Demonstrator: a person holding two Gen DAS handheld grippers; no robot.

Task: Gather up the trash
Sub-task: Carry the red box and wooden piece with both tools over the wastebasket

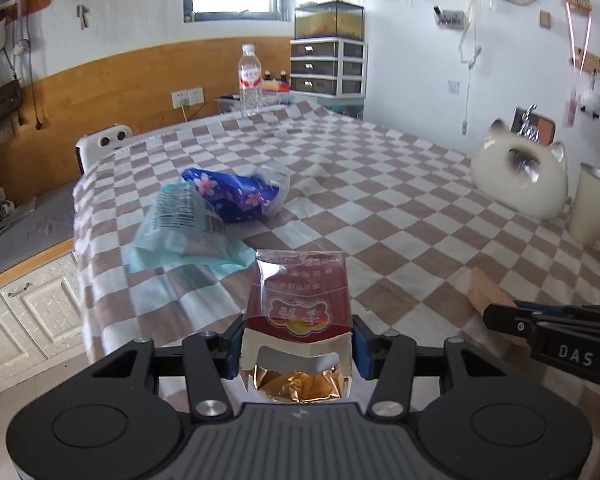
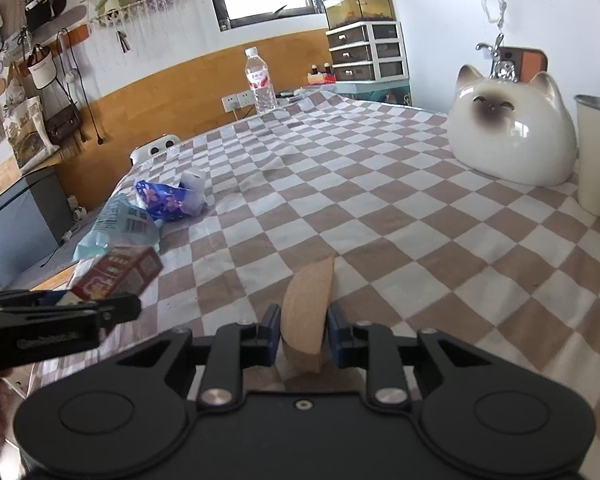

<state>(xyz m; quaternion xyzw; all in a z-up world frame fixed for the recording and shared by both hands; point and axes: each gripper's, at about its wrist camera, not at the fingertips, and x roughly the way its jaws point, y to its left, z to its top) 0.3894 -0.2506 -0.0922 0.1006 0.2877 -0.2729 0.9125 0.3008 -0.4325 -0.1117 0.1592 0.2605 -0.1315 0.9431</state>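
My left gripper (image 1: 298, 344) is shut on an opened red cigarette pack (image 1: 300, 296) with gold foil showing at its near end; the pack is held above the checkered tablecloth (image 1: 380, 200). In the right wrist view the same pack (image 2: 120, 272) shows at the left, in the left gripper (image 2: 112, 308). My right gripper (image 2: 304, 336) is shut on a flat brown cardboard piece (image 2: 308, 304) that stands on edge between its pads. On the cloth to the left lie a pale teal plastic bag (image 1: 184, 228) and a blue flowered wrapper (image 1: 236, 196) beside some clear plastic (image 1: 276, 188).
A white ceramic cat (image 2: 512, 136) and a cream metal cup (image 2: 598, 160) stand at the right of the table. A water bottle (image 1: 251, 80) stands at the far edge. The table's left edge drops to the floor and white cabinets (image 1: 28, 312).
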